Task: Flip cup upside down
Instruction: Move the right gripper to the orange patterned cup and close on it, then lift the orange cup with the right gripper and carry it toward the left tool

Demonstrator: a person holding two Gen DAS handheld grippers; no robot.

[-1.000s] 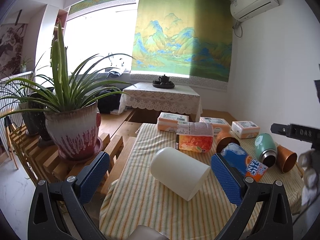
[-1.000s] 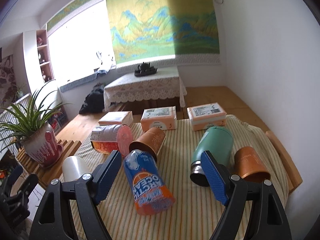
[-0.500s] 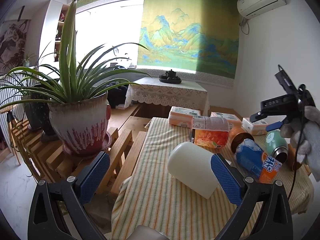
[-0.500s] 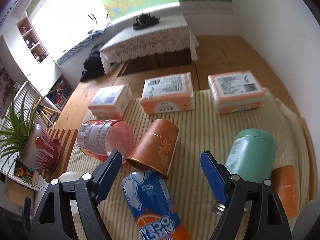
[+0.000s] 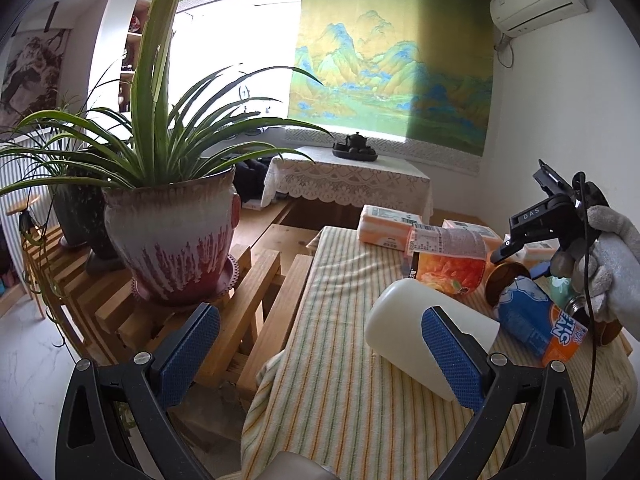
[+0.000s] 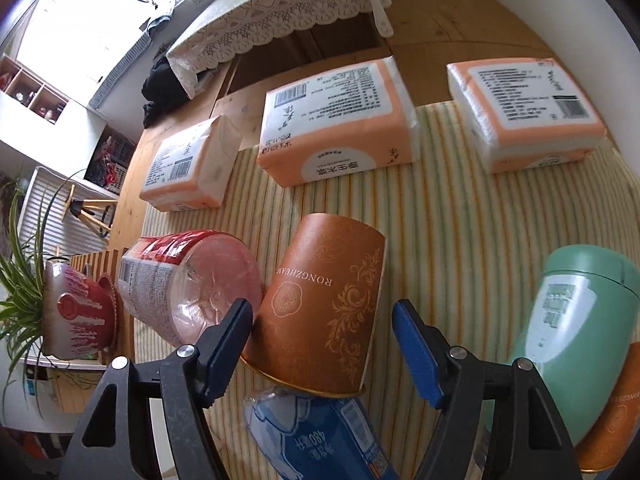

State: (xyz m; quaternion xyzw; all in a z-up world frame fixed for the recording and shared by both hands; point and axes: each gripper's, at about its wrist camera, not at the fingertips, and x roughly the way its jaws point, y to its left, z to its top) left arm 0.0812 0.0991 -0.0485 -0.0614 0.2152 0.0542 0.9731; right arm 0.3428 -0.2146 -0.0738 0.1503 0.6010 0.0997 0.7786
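A brown paper cup with gold print (image 6: 324,312) lies on its side on the striped cloth, mouth towards me; its rim also shows in the left wrist view (image 5: 505,282). My right gripper (image 6: 322,330) is open, its fingers on either side of the cup near the mouth, not touching it. It shows in the left wrist view (image 5: 516,250) in a gloved hand. A white cup (image 5: 404,330) lies on its side by my open left gripper (image 5: 320,354), whose right finger (image 5: 450,360) is in front of it. A second brown cup (image 6: 616,416) lies at the far right.
A blue and orange bottle (image 6: 320,440), a green flask (image 6: 572,336) and a red noodle tub (image 6: 188,280) lie around the brown cup. Three tissue packs (image 6: 336,120) line the cloth's far edge. A large potted plant (image 5: 172,236) stands on a wooden rack left of the table.
My right gripper has moved forward and down over the brown cup, which now sits between its fingers. My left gripper has drifted left, so the white cup lies further right in its view.
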